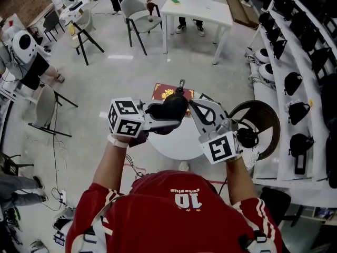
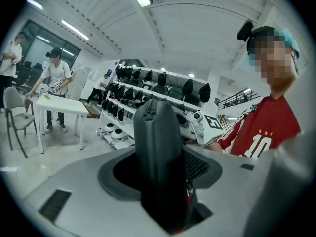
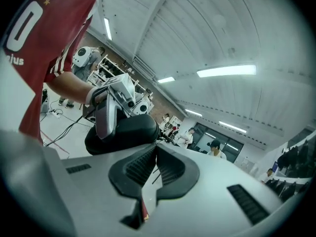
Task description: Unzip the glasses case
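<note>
Left gripper (image 1: 168,117) clamps glasses case (image 1: 175,105); only right gripper view shows right fingers (image 3: 171,169) pinching zip tab (image 3: 153,176).

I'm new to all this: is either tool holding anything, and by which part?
The left tool clamps the black glasses case across its body. The right tool has its jaws together at the case's end; whether they pinch anything cannot be told.

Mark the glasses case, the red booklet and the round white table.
glasses case (image 2: 158,157), left gripper view, on the middle of its black shell.
red booklet (image 1: 160,92), head view, on the left part of its cover.
round white table (image 1: 181,141), head view, on its bare top.
</note>
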Motion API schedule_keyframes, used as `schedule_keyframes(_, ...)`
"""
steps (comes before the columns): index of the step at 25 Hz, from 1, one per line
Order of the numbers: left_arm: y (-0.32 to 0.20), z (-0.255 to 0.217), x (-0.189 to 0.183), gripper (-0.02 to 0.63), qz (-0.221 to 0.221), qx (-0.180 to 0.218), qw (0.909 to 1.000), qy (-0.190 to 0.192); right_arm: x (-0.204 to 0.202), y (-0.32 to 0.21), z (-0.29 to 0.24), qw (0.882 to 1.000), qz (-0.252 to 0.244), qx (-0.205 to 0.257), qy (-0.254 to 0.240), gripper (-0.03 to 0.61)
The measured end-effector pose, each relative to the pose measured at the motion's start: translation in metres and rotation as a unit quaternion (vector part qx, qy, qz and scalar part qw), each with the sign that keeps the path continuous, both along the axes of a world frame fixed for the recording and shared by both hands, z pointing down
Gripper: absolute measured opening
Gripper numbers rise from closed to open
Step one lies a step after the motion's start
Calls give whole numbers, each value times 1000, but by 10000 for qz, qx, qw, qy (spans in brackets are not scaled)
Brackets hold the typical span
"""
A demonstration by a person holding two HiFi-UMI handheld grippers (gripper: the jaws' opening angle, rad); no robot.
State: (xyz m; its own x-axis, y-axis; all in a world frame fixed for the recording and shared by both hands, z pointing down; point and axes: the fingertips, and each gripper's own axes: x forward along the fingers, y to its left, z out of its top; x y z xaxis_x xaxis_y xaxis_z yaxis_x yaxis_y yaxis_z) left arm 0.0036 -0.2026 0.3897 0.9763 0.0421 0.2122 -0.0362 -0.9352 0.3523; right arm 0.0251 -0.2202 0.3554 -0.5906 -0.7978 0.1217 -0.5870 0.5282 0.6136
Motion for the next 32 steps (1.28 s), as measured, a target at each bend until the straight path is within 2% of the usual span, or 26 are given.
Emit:
schedule_keyframes(5, 5, 15, -2, 242, 192, -113, 9990, -395, -3, 0, 8, 9995, -100, -11, 311, 17)
schedule_keyframes(9, 9, 25, 1, 241, 291, -306, 9981, -446, -1, 1, 14, 9990, -174, -69, 395, 17)
schedule_keyframes(19, 5, 46, 5, 247, 62, -686, 9976, -97, 3, -6, 36, 9998, -19, -164, 67, 18)
schedule_keyframes(26, -2, 29, 3, 247, -107, -909, 9950, 398, 6, -10, 33, 9995, 39, -157, -253, 18)
schedule_keyframes(32, -14, 19, -3, 248, -303, -890, 9940, 563, 13, -11, 19, 9985, 156, -45, -518, 18)
